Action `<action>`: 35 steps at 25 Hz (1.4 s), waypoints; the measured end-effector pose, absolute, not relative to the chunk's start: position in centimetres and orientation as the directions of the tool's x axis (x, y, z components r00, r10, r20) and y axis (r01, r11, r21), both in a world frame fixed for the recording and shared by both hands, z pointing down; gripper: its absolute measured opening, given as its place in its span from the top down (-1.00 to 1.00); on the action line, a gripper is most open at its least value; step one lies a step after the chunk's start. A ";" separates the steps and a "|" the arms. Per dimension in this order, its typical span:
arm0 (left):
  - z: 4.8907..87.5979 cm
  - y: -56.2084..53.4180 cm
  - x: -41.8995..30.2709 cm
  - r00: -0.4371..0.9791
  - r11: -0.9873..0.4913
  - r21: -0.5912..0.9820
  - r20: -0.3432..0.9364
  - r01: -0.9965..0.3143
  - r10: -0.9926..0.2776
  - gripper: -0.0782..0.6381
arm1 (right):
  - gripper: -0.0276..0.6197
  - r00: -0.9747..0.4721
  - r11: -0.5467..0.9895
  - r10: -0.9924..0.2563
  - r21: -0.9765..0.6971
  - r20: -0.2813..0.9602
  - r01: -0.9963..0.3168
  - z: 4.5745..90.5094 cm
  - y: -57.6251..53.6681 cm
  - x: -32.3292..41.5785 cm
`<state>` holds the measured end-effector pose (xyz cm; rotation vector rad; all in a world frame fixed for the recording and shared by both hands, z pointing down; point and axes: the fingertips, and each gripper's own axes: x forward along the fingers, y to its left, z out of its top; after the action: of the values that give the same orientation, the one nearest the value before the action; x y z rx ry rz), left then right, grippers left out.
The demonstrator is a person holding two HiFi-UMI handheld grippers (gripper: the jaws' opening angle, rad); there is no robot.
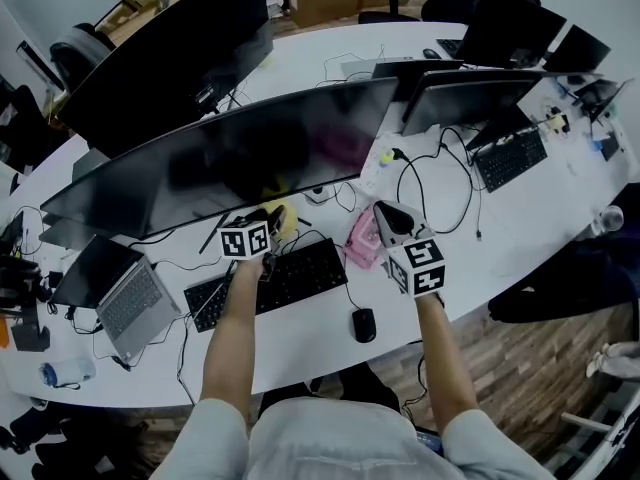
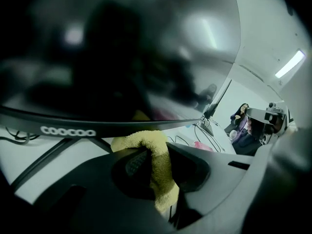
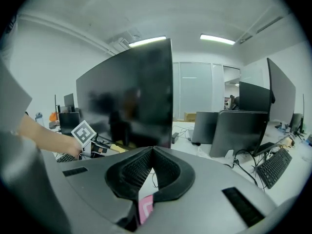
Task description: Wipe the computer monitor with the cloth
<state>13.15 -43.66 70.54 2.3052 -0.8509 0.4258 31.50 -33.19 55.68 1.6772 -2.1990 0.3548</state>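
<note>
Our bare forearms (image 1: 232, 338) reach over the near edge of the long white table (image 1: 310, 348), each ending at a gripper. We hold the left gripper (image 1: 274, 218) above the far edge of the black keyboard (image 1: 300, 278), its fingers (image 2: 134, 162) clamped on the fuzzy yellow cloth (image 2: 158, 165). That cloth's top fold sits right at the bottom edge of the wide curved black monitor (image 1: 230, 158), which stands across the middle of the table; we cannot tell whether they touch. Our right gripper (image 1: 388, 213) hovers to the right, just beside a pink item (image 1: 360, 243), its fingers (image 3: 134, 172) closed tip to tip on nothing. A black mouse (image 1: 364, 324) lies near the table's near edge.
</note>
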 end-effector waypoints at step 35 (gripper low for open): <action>67.5 -43.3 38.8 0.804 -0.448 0.709 0.288 -0.544 -0.520 0.57 | 0.84 -0.191 0.223 -0.890 0.030 0.415 -0.974 55.4 -30.7 50.9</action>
<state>38.83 -43.33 67.52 2.1305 -0.7834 0.0359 50.94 -30.71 55.43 1.7326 -2.1593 0.3422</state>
